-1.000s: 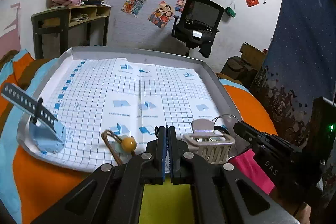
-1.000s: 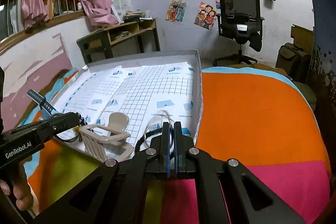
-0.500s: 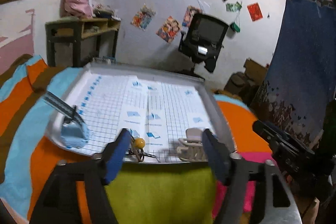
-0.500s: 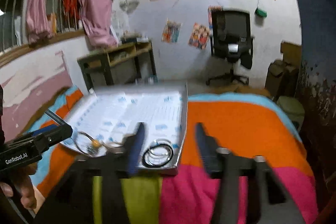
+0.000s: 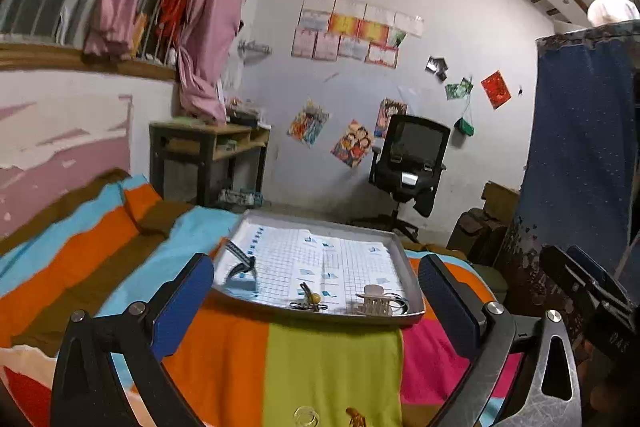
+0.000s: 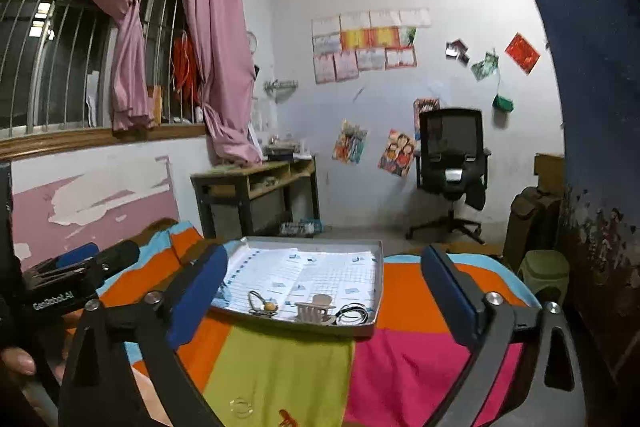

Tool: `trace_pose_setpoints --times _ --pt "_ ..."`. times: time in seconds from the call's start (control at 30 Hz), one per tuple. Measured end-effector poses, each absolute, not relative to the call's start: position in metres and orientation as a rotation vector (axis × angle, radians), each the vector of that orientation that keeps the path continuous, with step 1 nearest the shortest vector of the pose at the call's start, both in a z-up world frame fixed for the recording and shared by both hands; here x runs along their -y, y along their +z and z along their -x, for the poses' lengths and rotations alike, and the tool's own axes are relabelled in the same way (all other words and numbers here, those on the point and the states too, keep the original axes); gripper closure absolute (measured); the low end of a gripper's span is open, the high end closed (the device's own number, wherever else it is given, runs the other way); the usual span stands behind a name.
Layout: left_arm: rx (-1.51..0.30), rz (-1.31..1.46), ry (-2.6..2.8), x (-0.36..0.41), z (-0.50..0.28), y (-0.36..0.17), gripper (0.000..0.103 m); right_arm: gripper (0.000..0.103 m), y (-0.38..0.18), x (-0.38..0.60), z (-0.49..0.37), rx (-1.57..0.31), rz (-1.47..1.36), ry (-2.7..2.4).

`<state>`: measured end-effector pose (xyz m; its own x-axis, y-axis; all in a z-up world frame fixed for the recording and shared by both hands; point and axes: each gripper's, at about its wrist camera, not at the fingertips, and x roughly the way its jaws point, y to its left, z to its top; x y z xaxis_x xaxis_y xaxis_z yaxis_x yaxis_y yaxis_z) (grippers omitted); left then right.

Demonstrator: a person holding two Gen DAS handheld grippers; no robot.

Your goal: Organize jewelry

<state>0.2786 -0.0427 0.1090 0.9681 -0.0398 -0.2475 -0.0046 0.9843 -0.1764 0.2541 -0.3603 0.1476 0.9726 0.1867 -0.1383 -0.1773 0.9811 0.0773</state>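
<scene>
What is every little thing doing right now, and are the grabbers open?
Left gripper: open, holding nothing.
Right gripper: open, holding nothing.
Tray: resting on the striped blanket.
Hair claw clip: lying in the tray.
Yellow bead tie: lying in the tray.
Black rings: lying beside the clip.
Watch: on the tray's left side.

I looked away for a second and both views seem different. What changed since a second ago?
Both grippers, left and right, opened from shut and pulled back and up from the tray, holding nothing. On the tray, the blue watch, the yellow-bead hair tie, the beige hair claw and the rings lie as before.
</scene>
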Motion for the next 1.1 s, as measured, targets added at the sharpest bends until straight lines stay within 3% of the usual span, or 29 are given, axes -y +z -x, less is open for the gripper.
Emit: trace_pose_setpoints --times 0.27,0.77,1.1 --pt "-0.215 0.17 -0.012 0.027 -0.2 0.111 0.0 0.001 0.145 0.346 -0.174 -0.095 -0.044 0.191" --pt "-0.171 0.157 0.022 0.013 -0.073 0.066 0.0 0.001 0.087 0.365 -0.038 -0.138 -0.1 0.1" --pt "-0.351 0.226 0.051 0.0 -0.036 0.013 0.0 0.001 0.055 0.37 0.013 -0.223 -0.049 0.133"
